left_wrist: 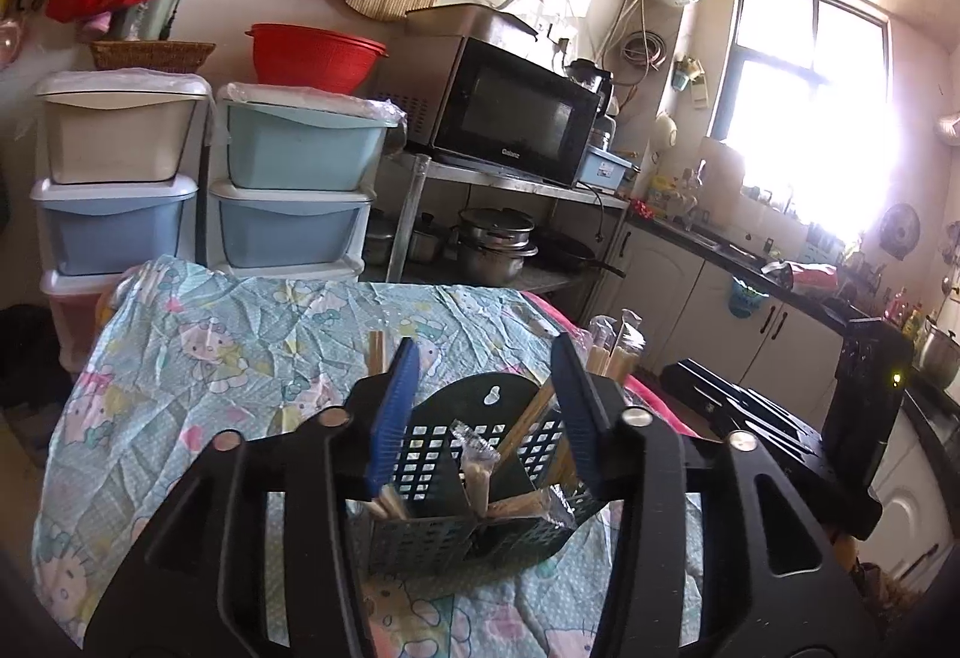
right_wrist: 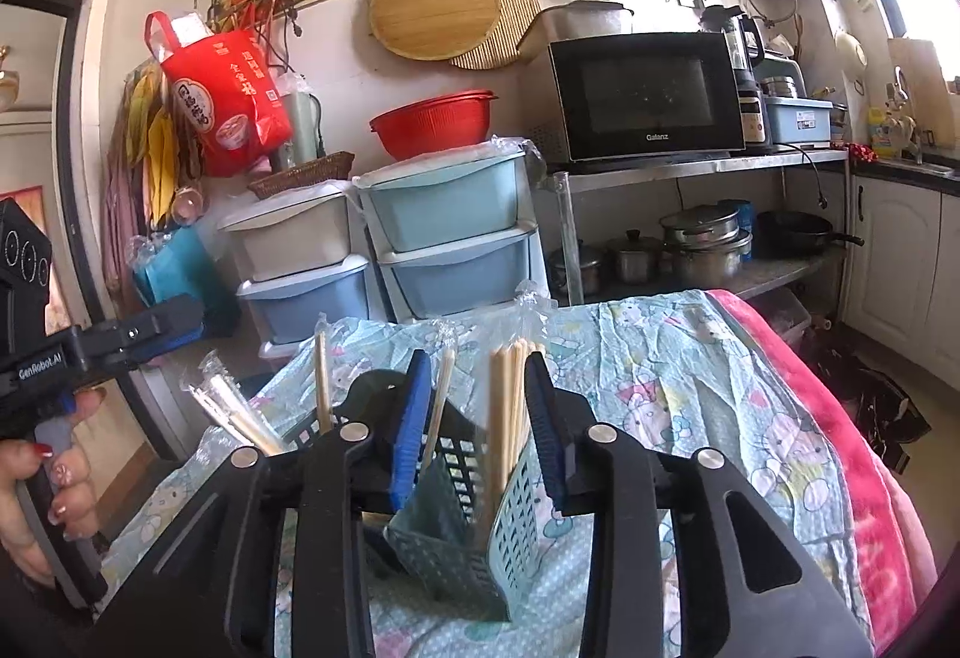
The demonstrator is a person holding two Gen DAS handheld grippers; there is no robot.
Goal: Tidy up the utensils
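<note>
Black gripper (right_wrist: 478, 418), blue fingers (right_wrist: 411, 421)

the lower half of the utensil basket (left_wrist: 456, 532) is hidden behind the left gripper (left_wrist: 486, 406). at 2 o'clock the window (left_wrist: 810, 76) glare washes out the counter (left_wrist: 780, 274) items. the chopsticks (right_wrist: 510, 406) have their bottoms hidden inside the basket, and their number is unclear.

home kitchen, microwave (right_wrist: 645, 95), pots (right_wrist: 705, 244), sink (left_wrist: 699, 232)
</note>
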